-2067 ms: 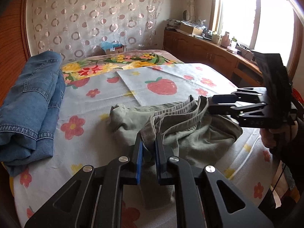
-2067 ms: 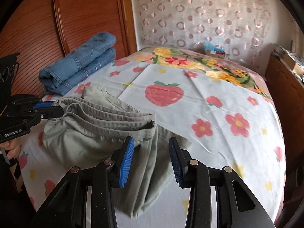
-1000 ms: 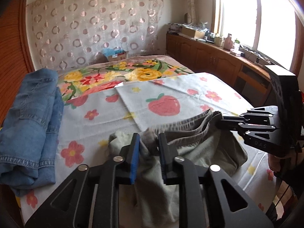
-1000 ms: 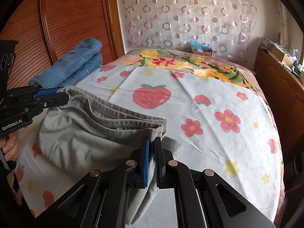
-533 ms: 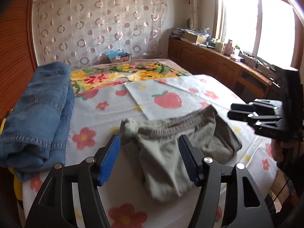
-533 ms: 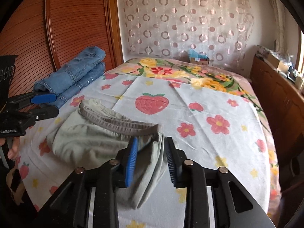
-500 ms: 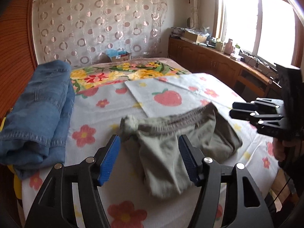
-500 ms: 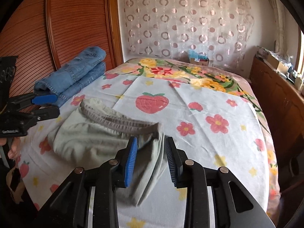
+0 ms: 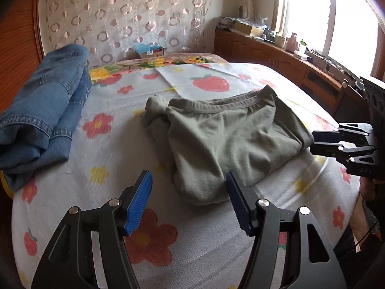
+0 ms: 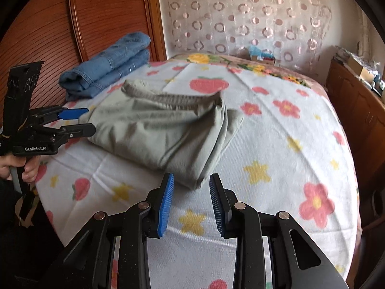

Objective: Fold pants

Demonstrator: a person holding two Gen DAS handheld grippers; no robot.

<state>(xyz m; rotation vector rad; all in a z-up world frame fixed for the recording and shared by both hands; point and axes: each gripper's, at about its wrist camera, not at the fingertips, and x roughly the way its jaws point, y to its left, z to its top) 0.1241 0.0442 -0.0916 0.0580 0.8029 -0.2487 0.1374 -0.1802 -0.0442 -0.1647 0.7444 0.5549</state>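
The grey-green pants (image 9: 226, 134) lie folded in a loose bundle on the flowered bedsheet (image 9: 101, 173), waistband toward the headboard; they also show in the right wrist view (image 10: 163, 130). My left gripper (image 9: 189, 192) is open and empty, just short of the bundle's near edge; it also shows in the right wrist view (image 10: 79, 120) at the bundle's left side. My right gripper (image 10: 191, 192) is open and empty, just short of the bundle's near corner; it shows in the left wrist view (image 9: 317, 145) at the bundle's right edge.
Folded blue jeans (image 9: 45, 110) lie at the bed's left side by the wooden headboard (image 10: 108, 16). A wooden cabinet (image 9: 276, 57) with clutter runs under the window on the right. A cardboard box (image 10: 262, 56) sits behind the bed by the curtain.
Both grippers held the pants' waistband a second ago, then opened and let the pants drop onto the bed. Both have since drawn back toward the bed's near edge.
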